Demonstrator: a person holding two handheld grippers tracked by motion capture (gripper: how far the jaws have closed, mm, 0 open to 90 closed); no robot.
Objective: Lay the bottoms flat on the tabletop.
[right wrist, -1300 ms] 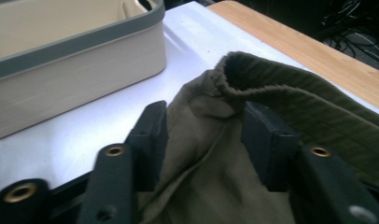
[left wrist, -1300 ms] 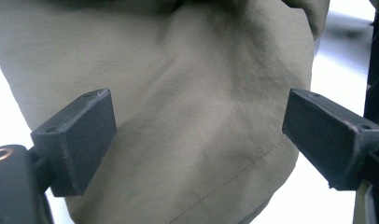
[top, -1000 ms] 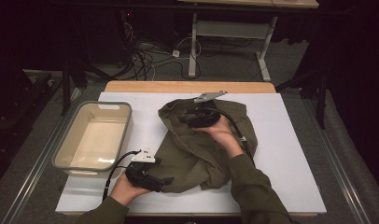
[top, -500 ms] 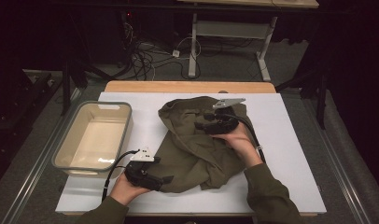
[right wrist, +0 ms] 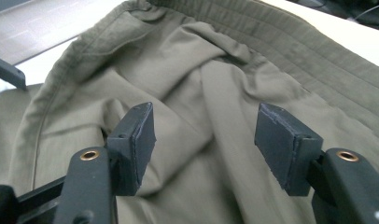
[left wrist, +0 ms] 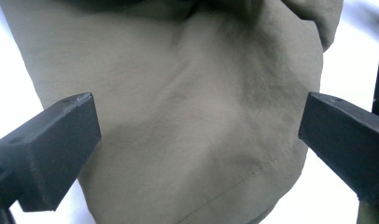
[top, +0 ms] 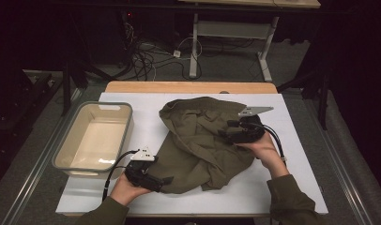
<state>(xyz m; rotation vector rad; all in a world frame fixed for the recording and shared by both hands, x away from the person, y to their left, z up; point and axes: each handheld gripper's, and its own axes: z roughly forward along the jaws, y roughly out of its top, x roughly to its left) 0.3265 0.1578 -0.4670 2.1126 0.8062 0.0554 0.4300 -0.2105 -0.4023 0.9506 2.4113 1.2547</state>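
Observation:
An olive green garment [top: 198, 140] lies crumpled on the white table top [top: 292, 187]. My left gripper [top: 166, 180] rests at the garment's near left corner, pointing right. In the left gripper view its jaws [left wrist: 197, 112] stand wide and have just been opening; the hemmed cloth [left wrist: 187, 154] lies between them untouched by the pads. My right gripper [top: 227, 133] lies over the garment's right side, pointing left. In the right gripper view it [right wrist: 204, 128] is open above folds near the collar band [right wrist: 271, 28], with loose cloth below the gap.
A beige plastic bin [top: 127, 123] stands with nothing in it at the table's left. A wooden strip [top: 188, 86] runs along the far edge. Beyond it are floor cables [top: 151, 61] and a desk frame [top: 226, 30]. Bare white table lies right of the garment.
My right gripper has slid to the right across the garment, from its middle to its right side. The left hand has stayed put and the garment keeps its shape.

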